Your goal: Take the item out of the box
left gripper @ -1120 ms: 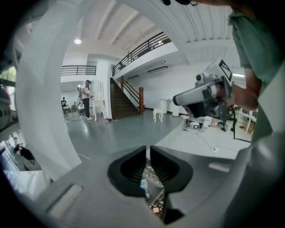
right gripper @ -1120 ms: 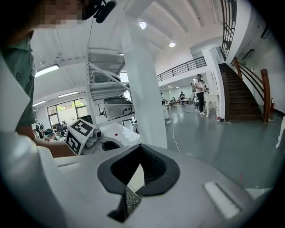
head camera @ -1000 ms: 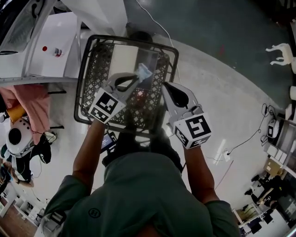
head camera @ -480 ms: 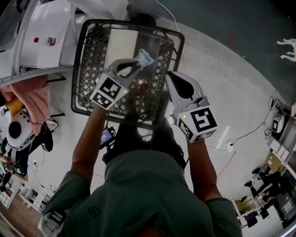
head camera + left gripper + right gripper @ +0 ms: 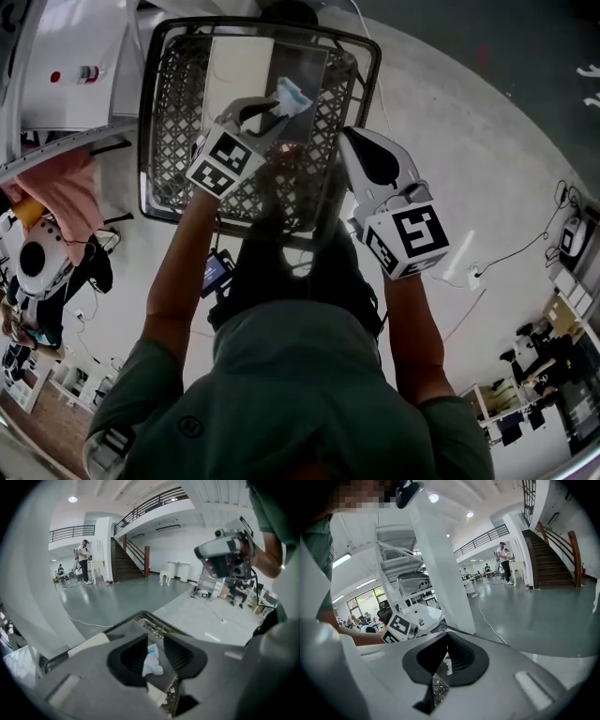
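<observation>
- I'm working in a large open hall with a staircase (image 5: 125, 559) and a railed upper level; a person (image 5: 84, 557) stands far off.
- The pale polished floor (image 5: 459, 141) lies below, with white shelving (image 5: 66, 75) beside the work area.
- The black mesh basket (image 5: 153, 122) sits straight ahead, with a pale flat panel (image 5: 239, 66) lying in it.
- My right gripper (image 5: 348, 139) hovers at the basket's near right edge, jaws together and empty.
- My left gripper (image 5: 269, 103) is over the basket's opening and its jaws are opening, so its hold is released.
- The crumpled white-and-blue item (image 5: 292, 94) hangs loosely between those jaws, raised but not carried past the rim. I judge the removal unfinished.
</observation>
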Available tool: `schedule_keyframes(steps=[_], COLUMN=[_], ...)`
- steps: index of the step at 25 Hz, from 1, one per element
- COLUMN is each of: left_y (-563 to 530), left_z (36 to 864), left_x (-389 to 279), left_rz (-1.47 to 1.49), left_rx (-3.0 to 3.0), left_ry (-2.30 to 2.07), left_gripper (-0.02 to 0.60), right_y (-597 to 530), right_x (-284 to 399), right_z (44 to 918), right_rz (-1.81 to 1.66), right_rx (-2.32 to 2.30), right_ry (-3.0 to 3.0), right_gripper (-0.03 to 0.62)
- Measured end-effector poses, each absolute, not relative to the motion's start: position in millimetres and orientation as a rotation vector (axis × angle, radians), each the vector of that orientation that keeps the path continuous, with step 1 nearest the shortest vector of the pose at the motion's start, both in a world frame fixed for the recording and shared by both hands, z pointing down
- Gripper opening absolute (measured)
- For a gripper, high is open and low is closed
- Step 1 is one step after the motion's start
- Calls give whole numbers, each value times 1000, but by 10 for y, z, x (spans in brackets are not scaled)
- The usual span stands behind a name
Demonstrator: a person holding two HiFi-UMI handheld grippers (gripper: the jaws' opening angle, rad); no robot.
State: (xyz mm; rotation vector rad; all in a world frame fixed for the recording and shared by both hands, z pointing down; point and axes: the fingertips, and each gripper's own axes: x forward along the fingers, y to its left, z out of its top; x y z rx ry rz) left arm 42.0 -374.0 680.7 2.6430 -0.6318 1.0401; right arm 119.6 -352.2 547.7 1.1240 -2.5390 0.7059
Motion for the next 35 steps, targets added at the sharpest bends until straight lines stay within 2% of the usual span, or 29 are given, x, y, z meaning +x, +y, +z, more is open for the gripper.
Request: schedule_keyframes(steps=[10,18,28,35], left_y=[-3757,-3792,-3766,-3735], left_z=[7524,8026,8402,8470], left_x=[391,358,298,284], left_rz=[1175,1437,1892,2075], left_rx=[2562,2558,2530,2479], left_ry=[-580,-520,-387,-278], left_gripper=[158,202,181,153], right_y=[-3556,-3539,-3512,-3494], right_x=[1236,1255,1249,1253], right_z=[5924,6197,6477,6511], right_rz=[782,834,888,903], right_rx=[1122,1113,1109,1123], right_ry=[-2494,-2464,-2440,-2440], right_gripper=[6,5,5,5])
